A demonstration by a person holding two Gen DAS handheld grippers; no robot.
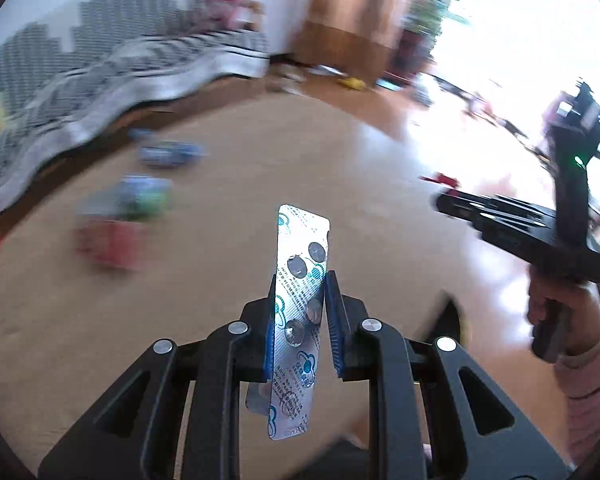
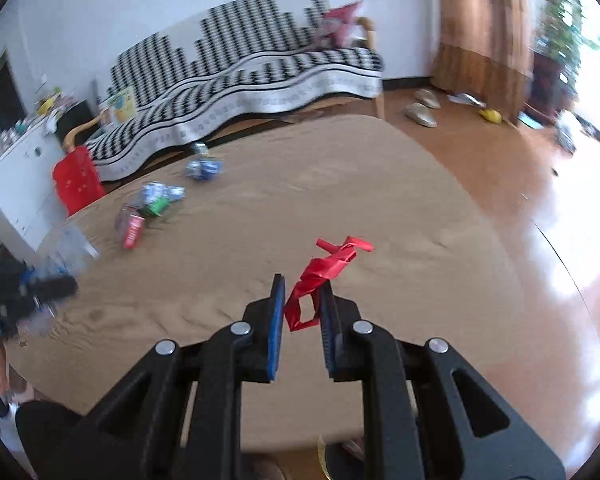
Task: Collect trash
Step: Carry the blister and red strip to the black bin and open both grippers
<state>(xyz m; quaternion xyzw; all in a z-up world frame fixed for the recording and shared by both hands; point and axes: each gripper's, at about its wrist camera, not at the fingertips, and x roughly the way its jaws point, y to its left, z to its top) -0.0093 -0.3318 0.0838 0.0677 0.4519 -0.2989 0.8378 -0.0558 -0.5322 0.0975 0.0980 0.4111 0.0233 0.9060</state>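
In the left wrist view my left gripper (image 1: 300, 284) is shut on a silver blister pack (image 1: 302, 264), which stands upright between the blue pads and sticks out above and below them. In the right wrist view my right gripper (image 2: 303, 286) is shut on a crumpled red ribbon-like wrapper (image 2: 332, 262) that trails up and to the right. Both hang above a tan rug (image 2: 340, 184). My right gripper (image 1: 452, 204) also shows at the right edge of the left wrist view, held by a hand (image 1: 556, 308). My left gripper appears blurred at the left edge of the right wrist view.
Several crushed cans and small packs (image 2: 152, 204) lie on the rug's far left, with more cans (image 2: 202, 168) near a sofa (image 2: 240, 92) under a black-and-white cover. A red bin (image 2: 78, 180) stands by a white cabinet (image 2: 16, 184). Slippers (image 2: 422, 110) sit on the shiny wood floor (image 2: 540, 240).
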